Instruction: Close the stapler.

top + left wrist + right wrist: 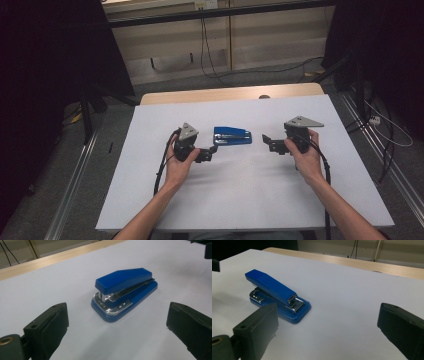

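Note:
A blue stapler (232, 135) with chrome parts lies flat in the middle of the white table top (240, 200). My left gripper (210, 151) hovers just left of it, jaws open and pointing at its end. In the left gripper view the stapler (125, 290) lies a little beyond the open left gripper (117, 327), with nothing between the jaws. My right gripper (267, 141) is off to the stapler's right, apart from it and open. The right gripper view has the stapler (274, 293) ahead and to the left of the open right gripper (327, 317).
A wooden strip (230, 94) runs along the table's far edge. Black cables (210, 55) lie on the floor behind it, and dark stands (92, 105) rise at both far sides. Metal rails (75, 180) run along the floor on either side of the table.

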Demonstrator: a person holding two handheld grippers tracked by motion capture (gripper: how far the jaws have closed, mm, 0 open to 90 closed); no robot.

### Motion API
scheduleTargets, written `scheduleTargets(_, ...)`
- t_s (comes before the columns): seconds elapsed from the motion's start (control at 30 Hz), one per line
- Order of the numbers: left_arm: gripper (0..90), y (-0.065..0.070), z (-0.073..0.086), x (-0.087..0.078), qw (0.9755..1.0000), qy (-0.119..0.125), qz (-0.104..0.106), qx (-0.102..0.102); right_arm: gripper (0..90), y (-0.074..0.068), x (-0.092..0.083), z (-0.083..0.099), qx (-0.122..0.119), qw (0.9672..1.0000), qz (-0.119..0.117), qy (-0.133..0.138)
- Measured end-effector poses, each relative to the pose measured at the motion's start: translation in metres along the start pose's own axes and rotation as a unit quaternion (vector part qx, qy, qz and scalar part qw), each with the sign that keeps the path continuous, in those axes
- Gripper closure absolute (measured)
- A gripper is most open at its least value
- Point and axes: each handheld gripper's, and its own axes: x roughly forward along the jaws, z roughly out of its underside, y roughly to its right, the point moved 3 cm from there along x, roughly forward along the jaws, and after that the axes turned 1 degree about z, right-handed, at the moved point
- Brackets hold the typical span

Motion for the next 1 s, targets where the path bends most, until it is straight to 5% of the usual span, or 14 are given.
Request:
scheduleTargets(0.47,4.4,-0.003,0.010,-0.043,0.9976,0.050,-0.049,-0.003,3.7,-0.006,-0.019,0.005,-0.007,0.9999,0.006,0.009)
scheduleTargets(1.0,4.3,-0.006,0.027,-0.077,0.9966,0.052,-0.063,-0.015,3.4,-0.001,-0.048,0.017,0.005,0.9997,0.019,0.013)
